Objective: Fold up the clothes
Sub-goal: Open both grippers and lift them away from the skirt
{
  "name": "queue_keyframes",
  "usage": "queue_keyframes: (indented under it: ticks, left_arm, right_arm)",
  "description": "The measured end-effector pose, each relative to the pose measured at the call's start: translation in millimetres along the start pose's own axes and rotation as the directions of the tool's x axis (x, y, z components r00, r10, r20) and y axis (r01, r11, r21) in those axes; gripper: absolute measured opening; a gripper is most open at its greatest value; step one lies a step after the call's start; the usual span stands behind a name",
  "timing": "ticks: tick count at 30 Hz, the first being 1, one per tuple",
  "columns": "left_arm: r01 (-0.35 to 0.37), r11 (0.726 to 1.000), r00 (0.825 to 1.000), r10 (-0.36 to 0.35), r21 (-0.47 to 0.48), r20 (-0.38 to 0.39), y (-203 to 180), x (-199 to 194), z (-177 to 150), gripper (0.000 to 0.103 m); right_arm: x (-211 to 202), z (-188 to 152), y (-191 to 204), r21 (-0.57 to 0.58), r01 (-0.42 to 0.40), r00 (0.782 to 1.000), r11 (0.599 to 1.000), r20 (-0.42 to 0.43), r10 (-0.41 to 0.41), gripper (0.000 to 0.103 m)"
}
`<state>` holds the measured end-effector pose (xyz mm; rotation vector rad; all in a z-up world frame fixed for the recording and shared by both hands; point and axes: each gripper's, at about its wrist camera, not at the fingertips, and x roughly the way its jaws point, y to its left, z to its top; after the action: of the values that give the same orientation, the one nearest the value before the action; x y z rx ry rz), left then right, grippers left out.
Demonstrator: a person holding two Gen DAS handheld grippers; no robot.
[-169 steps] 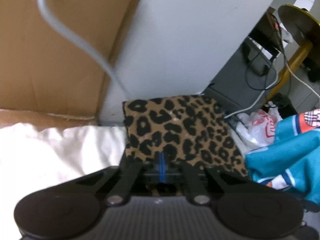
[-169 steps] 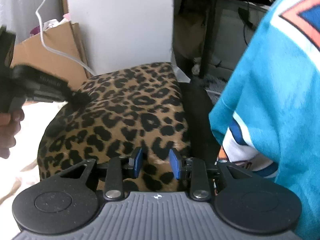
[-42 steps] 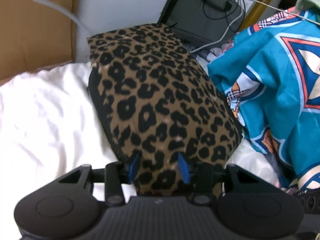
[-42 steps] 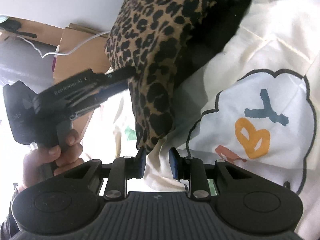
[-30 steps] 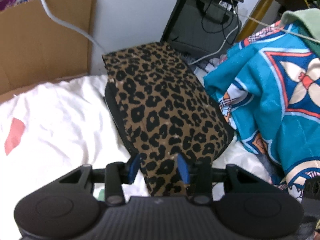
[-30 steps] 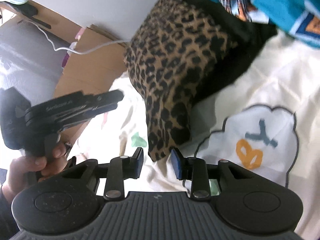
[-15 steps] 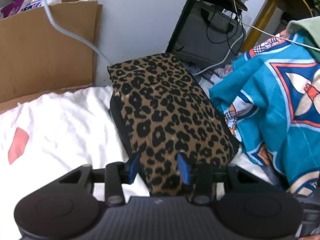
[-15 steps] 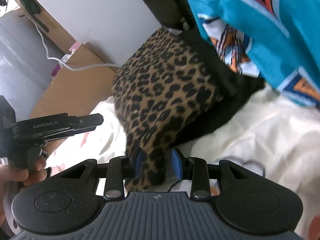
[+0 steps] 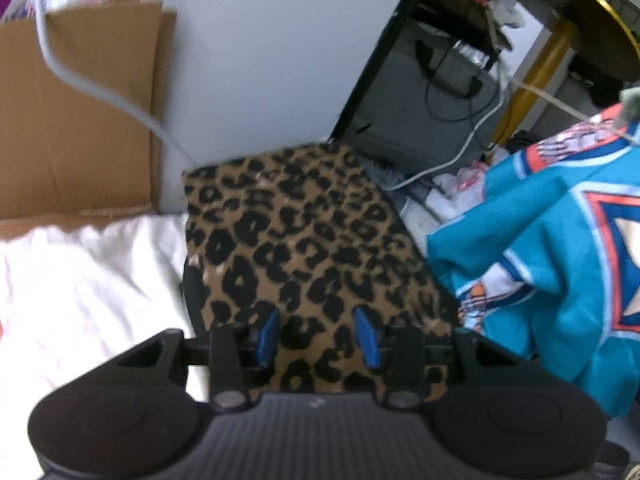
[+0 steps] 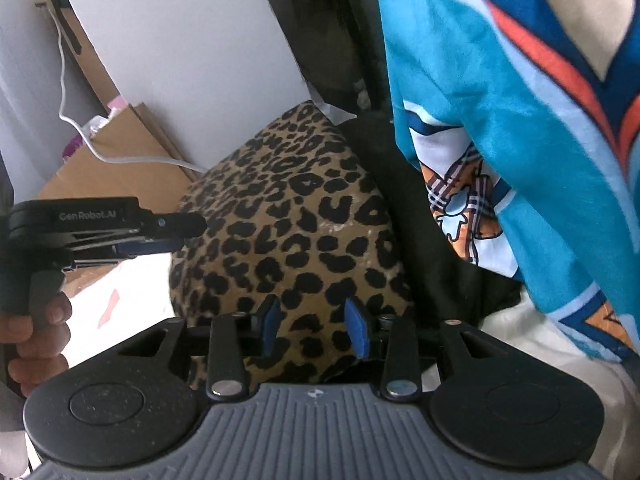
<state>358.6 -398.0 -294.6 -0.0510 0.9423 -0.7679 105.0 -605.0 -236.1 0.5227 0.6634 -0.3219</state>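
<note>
Left wrist view: leopard-print garment lies folded on white bedding, its far edge by a grey panel.
Left gripper: blue pads apart, print cloth between them; no pinch visible, so probably not gripping.
Neighbours: teal patterned garment heaped just right; cardboard box and white cable behind.
Right wrist view: right gripper over the near edge of the fold, jaws opening, cloth between them.
Also seen: left gripper at the fold's left side, held by a hand.
Handling, judged: soft, light, limp, thick when stacked; take it at corners or along the folded edge, both hands, to keep layers together.
</note>
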Motion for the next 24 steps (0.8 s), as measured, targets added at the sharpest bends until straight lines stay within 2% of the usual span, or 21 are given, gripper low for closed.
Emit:
queue_keyframes:
  ticks: [5,12,16,18,19,22,23,24]
  left_arm:
    - [0.016,1.000,0.999,-0.016,0.005,0.028,11,4,-15,0.046]
    - [-0.046,0.996,0.999,0.047,-0.077,0.012,31,-41,-44,0.048]
    - [-0.098,0.992,0.995,0.097,-0.078,-0.018,35,-66,-58,0.051]
    - [-0.128,0.989,0.992,0.127,-0.071,-0.023,34,-82,-57,0.056]
    - [-0.145,0.987,0.989,0.144,-0.063,-0.019,33,-90,-55,0.063]
    - [-0.205,0.978,0.978,0.206,-0.039,0.021,27,-124,-48,0.085]
    - [-0.221,0.975,0.975,0.222,-0.032,0.031,24,-135,-45,0.090]
    - [-0.235,0.972,0.971,0.236,-0.023,0.031,22,-145,-41,0.091]
  right_arm:
    - [13,-7,-12,-0.004,0.028,0.999,1.000,-0.045,-0.028,0.044]
    - [0,-29,-16,0.024,0.067,0.996,0.997,-0.060,-0.066,0.044]
    - [-14,-38,2,-0.034,0.068,0.996,0.997,-0.064,-0.070,0.044]
    - [-22,-37,15,-0.057,0.058,0.995,0.997,-0.074,-0.063,0.046]
    - [-27,-36,22,-0.070,0.053,0.995,0.996,-0.076,-0.058,0.047]
    - [-44,-29,45,-0.096,0.042,0.998,0.994,-0.048,-0.047,0.060]
    - [-49,-26,52,-0.097,0.037,0.998,0.995,-0.037,-0.040,0.066]
    - [-56,-23,59,-0.091,0.029,0.999,0.995,-0.029,-0.032,0.068]
